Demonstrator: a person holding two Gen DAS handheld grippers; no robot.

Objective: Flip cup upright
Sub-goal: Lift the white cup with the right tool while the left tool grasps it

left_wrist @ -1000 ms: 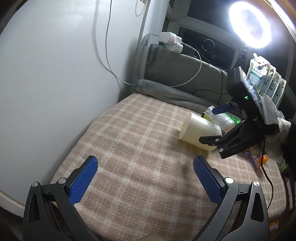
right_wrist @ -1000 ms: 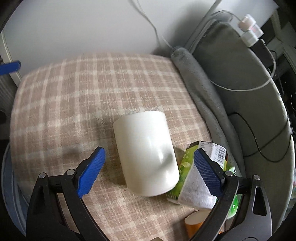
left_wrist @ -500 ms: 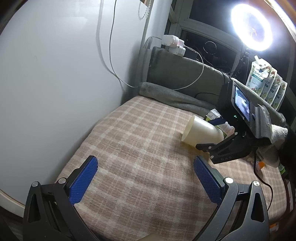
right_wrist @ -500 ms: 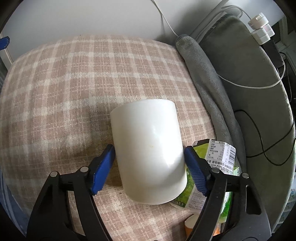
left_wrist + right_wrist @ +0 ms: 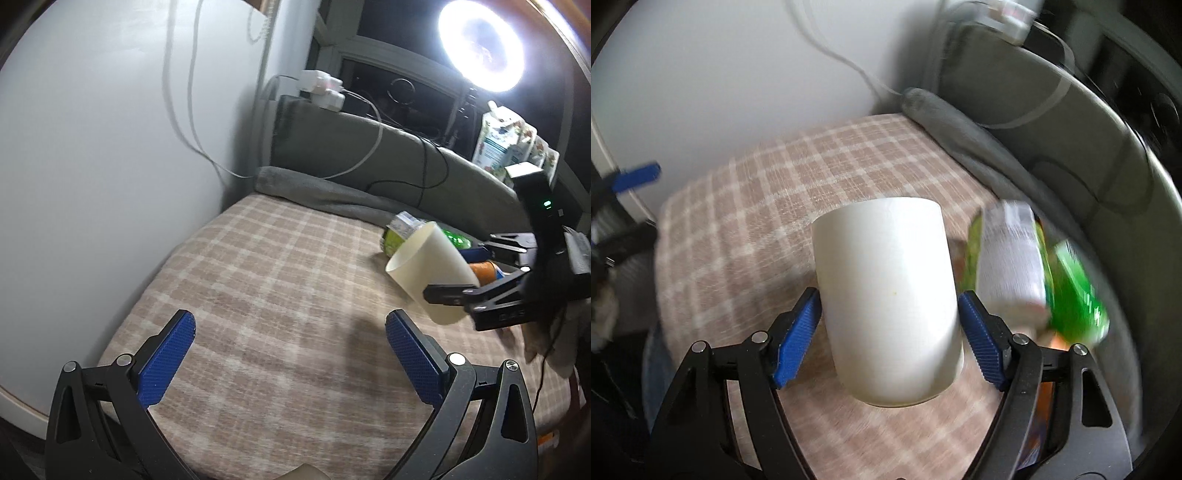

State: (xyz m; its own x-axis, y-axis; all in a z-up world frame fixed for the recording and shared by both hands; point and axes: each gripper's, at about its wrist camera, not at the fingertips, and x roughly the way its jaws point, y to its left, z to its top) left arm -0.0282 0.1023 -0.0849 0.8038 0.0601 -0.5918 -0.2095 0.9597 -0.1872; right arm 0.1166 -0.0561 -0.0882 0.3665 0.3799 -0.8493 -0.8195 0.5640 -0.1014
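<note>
Lifted off the checked cloth (image 5: pixel 280 295) since a moment ago, the cup (image 5: pixel 890 299) tilts, clamped in my right gripper (image 5: pixel 890 325). My left gripper (image 5: pixel 288 354) gapes empty at lower frame. Smooth walls could slip mid-turn.

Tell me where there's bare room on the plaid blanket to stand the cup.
The right claw grips the cup. Bare plaid blanket lies between the white wall, the gray throw and the open left claw. It is crowded by the green packet.

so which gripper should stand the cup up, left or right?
Right. The right gripper is already shut on the cup, holding it tilted above the plaid cloth. The left gripper is open, holds nothing, and sits well short of it.
</note>
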